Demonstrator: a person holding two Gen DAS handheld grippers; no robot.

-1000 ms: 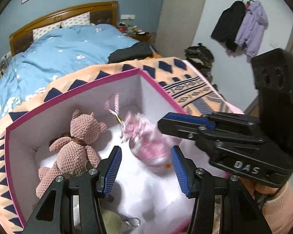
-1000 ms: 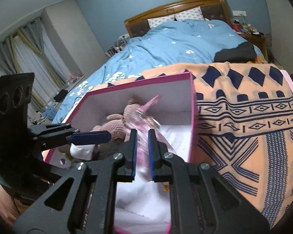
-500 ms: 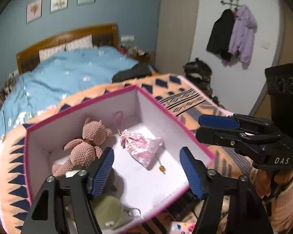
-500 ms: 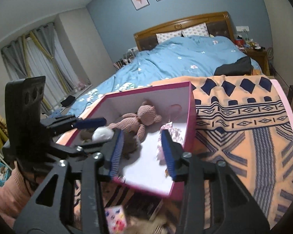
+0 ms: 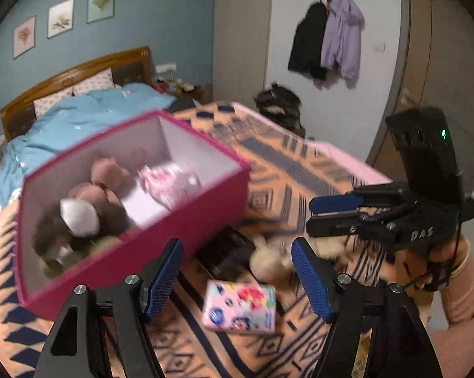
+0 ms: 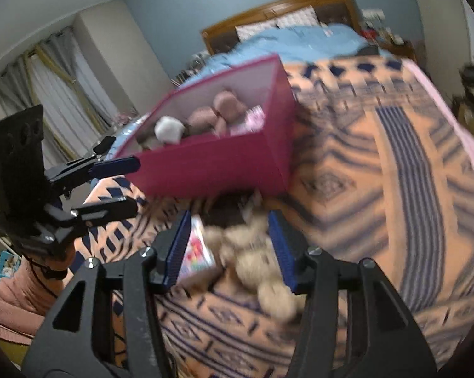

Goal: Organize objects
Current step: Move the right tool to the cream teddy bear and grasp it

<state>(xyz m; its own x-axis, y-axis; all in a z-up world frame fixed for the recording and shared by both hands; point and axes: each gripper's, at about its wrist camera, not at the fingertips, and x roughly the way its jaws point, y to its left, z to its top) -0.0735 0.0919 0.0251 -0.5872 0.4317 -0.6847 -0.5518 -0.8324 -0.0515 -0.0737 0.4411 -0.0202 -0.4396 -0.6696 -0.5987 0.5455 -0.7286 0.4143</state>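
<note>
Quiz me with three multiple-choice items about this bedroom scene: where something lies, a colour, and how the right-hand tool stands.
1. Where does the beige plush toy lie?
A. In the box
B. On the blanket, in front of the box
C. On the pillows

2. What colour is the box outside?
A. Magenta
B. Green
C. Grey

3. How do the right gripper jaws stand?
A. Clamped on the box
C. Shut, empty
B. Apart, gripping nothing

Answers: 1 B, it sits outside the box wall; 2 A, the wall shows; 3 B, the jaws have just opened.
</note>
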